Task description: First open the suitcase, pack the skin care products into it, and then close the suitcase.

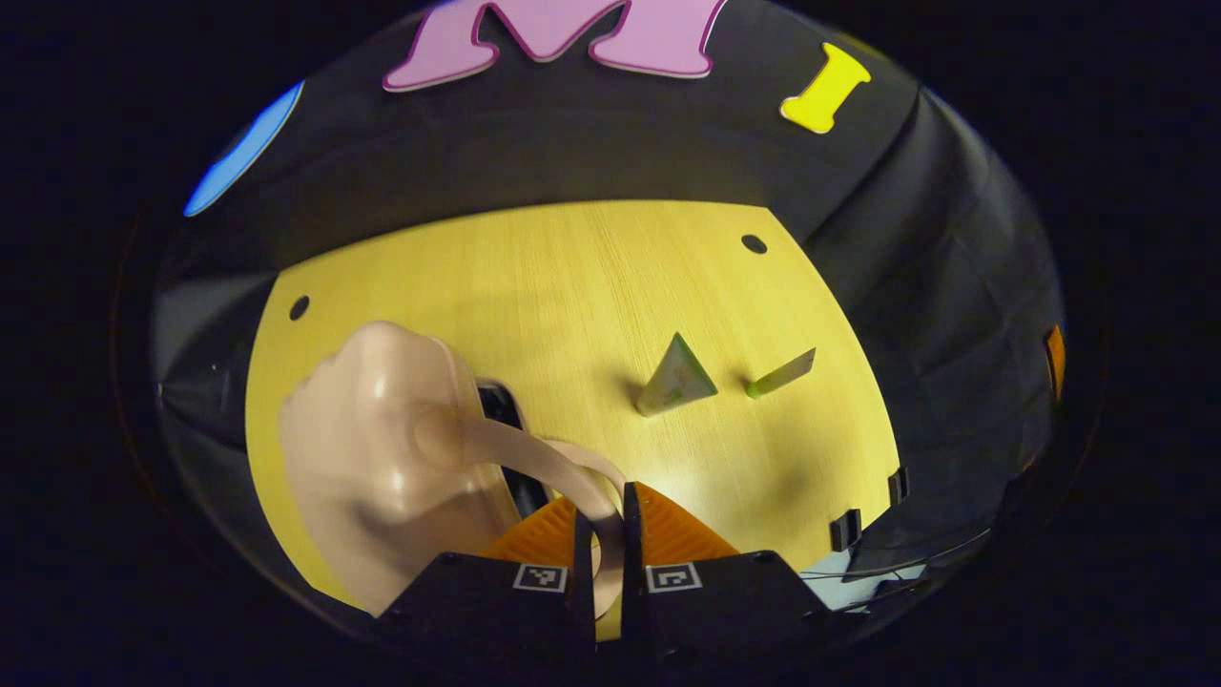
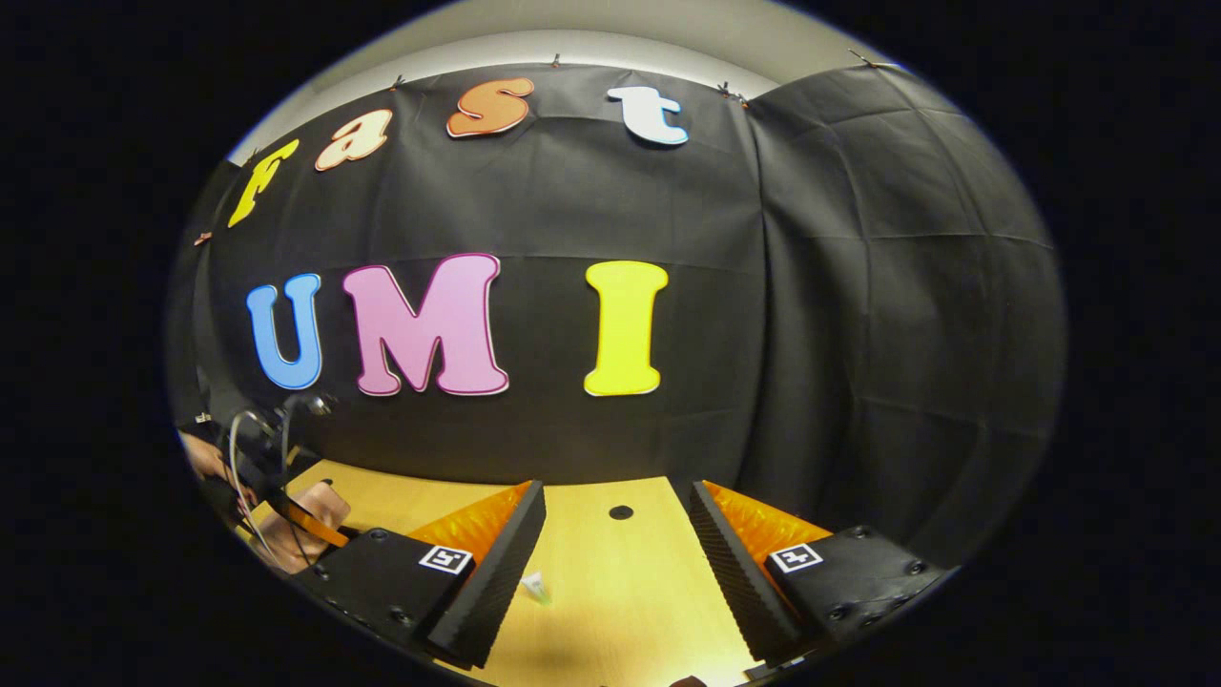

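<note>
1. In the left gripper view, the left tongs (image 1: 609, 534) are closed down to a thin slit on the curved handle (image 1: 534, 453) of a pale pink suitcase (image 1: 382, 448), both fingers pressing it.
2. The suitcase lies on the left part of the yellow wooden worktop (image 1: 591, 286), just ahead of the left tongs.
3. Two skin care tubes stand farther out on the worktop, right of the suitcase and apart from it: a greenish tube (image 1: 675, 377) and, just beside it to the right, a smaller green tube (image 1: 782, 374).
4. In the right gripper view, the right tongs (image 2: 615, 553) are spread wide and hold nothing, raised above the worktop and facing the booth's wall.
5. A small tube (image 2: 536, 587) shows on the worktop between the right tongs' fingers, close to one of them.
</note>
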